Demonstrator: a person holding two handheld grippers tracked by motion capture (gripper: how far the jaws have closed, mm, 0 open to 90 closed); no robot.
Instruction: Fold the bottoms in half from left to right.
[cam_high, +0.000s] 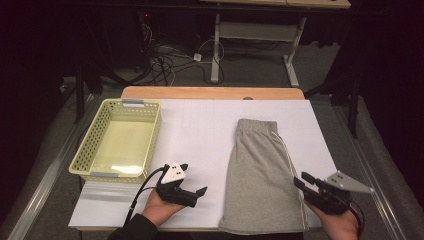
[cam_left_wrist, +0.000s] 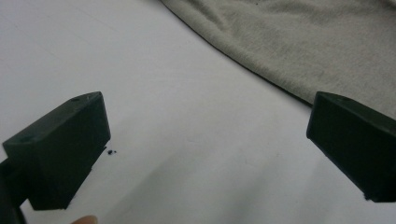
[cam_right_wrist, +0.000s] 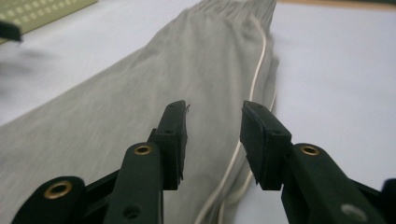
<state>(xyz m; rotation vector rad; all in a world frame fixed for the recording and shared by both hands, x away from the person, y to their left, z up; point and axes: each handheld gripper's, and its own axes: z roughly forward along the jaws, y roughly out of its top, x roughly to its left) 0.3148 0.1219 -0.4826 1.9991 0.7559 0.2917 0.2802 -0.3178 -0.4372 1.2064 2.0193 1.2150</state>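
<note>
High view: the table (cam_high: 210, 92) is covered by a white sheet (cam_high: 200, 130), and on its right half lies a pair of grey shorts (cam_high: 260, 175), folded lengthwise, waistband at the far end and hem at the near edge. A white stripe runs down the right side of the shorts. A yellow basket (cam_high: 85, 150) stands empty at the far left, well apart from the shorts.

The left gripper (cam_high: 192, 192) sits on the bare sheet between basket and shorts, pointing toward the cloth; in the left gripper view its jaws stand wide apart with nothing between them, the edge of the shorts (cam_left_wrist: 299, 46) just ahead. The right gripper (cam_high: 300, 181) hovers at the near right edge of the shorts; in the right gripper view its jaws are parted, gripping nothing, with the grey cloth (cam_right_wrist: 187, 70) and the white stripe (cam_right_wrist: 257, 70) lying below and beyond them.

This looks like the step of taking hold for a fold. The next move probably calls for each gripper to come down on its own side of the hem, pinch all the layers, and lift evenly so the cloth doesn't drag or bunch.
</note>
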